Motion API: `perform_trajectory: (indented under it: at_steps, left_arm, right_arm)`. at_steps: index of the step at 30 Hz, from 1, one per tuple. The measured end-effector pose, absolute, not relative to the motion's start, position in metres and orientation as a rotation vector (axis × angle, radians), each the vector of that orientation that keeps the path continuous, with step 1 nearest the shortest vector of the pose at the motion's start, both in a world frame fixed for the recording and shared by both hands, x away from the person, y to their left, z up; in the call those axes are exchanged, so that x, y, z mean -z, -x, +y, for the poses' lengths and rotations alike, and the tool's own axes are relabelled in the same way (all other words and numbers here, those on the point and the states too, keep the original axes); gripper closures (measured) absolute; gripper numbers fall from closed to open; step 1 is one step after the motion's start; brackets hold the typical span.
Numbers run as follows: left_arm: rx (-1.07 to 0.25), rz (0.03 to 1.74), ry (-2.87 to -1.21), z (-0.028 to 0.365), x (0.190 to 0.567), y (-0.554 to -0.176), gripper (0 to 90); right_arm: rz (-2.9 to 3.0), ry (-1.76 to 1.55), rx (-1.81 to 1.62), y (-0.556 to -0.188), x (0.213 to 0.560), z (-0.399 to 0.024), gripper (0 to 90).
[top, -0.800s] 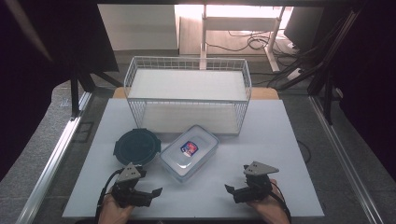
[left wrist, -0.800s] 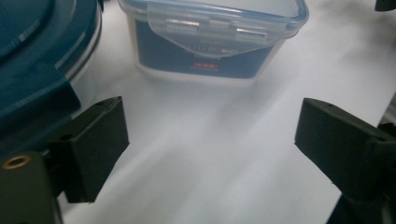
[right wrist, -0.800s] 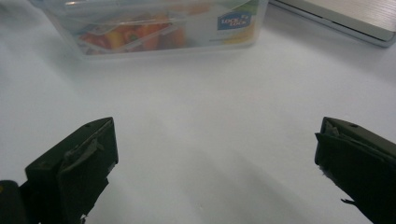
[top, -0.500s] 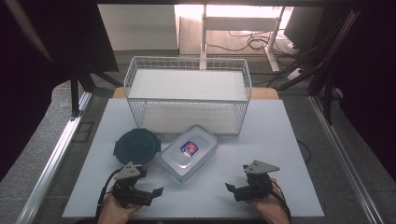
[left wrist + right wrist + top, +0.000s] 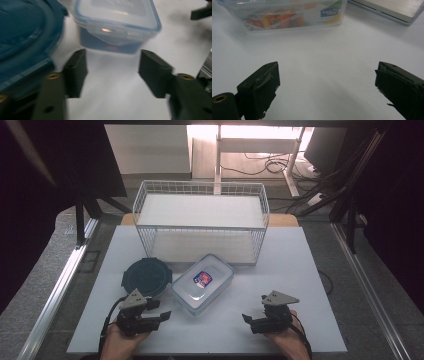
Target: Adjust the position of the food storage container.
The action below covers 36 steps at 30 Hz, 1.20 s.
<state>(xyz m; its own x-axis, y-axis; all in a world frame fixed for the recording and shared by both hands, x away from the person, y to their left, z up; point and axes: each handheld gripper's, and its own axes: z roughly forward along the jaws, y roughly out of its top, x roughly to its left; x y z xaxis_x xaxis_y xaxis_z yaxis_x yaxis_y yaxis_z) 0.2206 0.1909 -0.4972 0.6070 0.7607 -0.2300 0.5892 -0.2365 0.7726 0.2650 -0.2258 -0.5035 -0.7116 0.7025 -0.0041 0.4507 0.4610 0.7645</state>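
My left gripper [image 5: 159,315] and right gripper [image 5: 248,319] both sit low on the white table [image 5: 300,270], jaws spread, gripping nothing. Clear lidded container [image 5: 203,282] lies between them at 12 o'clock. Dark round lid [image 5: 146,277] touches its 9 o'clock side. Wire basket [image 5: 200,222] stands beyond.

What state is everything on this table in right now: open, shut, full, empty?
Clear box: lid on, lying flat on the table.
Round dark container: lid on.
Wire basket: upright, nothing inside.
Left gripper: open, holding nothing.
Right gripper: open, holding nothing.
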Motion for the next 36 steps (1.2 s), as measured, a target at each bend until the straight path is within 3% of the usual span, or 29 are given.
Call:
perform_trajectory:
  at_steps: [1, 4, 7, 12, 20, 25, 30, 36]
  left_arm:
    - [-0.231, 1.082, -1.918, 0.195, 0.492, -0.224, 56.2]
    - [-0.225, 1.079, -1.915, 0.198, 0.487, -0.229, 63.6]
    - [-0.303, 1.028, -1.989, 0.194, 0.477, -0.244, 77.7]
    - [-0.301, 1.013, -1.984, 0.192, 0.463, -0.275, 90.0]
    - [-0.258, 1.066, -1.942, 0.186, 0.457, -0.323, 90.0]
    - [-0.262, 1.108, -2.038, 0.164, 0.466, -0.356, 90.0]
    - [-0.278, 1.131, -2.155, 0.148, 0.478, -0.362, 90.0]
    - [-0.289, 1.194, -2.160, 0.152, 0.484, -0.364, 90.0]
  right_arm:
    - [2.406, -0.973, -1.109, -0.266, 0.503, -0.226, 7.1]
    - [2.417, -0.952, -1.106, -0.266, 0.502, -0.226, 9.7]
    - [2.423, -0.934, -1.138, -0.267, 0.499, -0.227, 11.2]
    - [2.435, -0.895, -1.113, -0.267, 0.499, -0.227, 13.1]
    - [2.432, -0.864, -1.096, -0.267, 0.497, -0.231, 19.7]
    - [2.438, -0.883, -1.096, -0.269, 0.500, -0.233, 19.1]
    - [2.430, -0.863, -1.082, -0.268, 0.500, -0.232, 18.2]
    - [2.431, -0.871, -1.079, -0.269, 0.501, -0.233, 18.1]
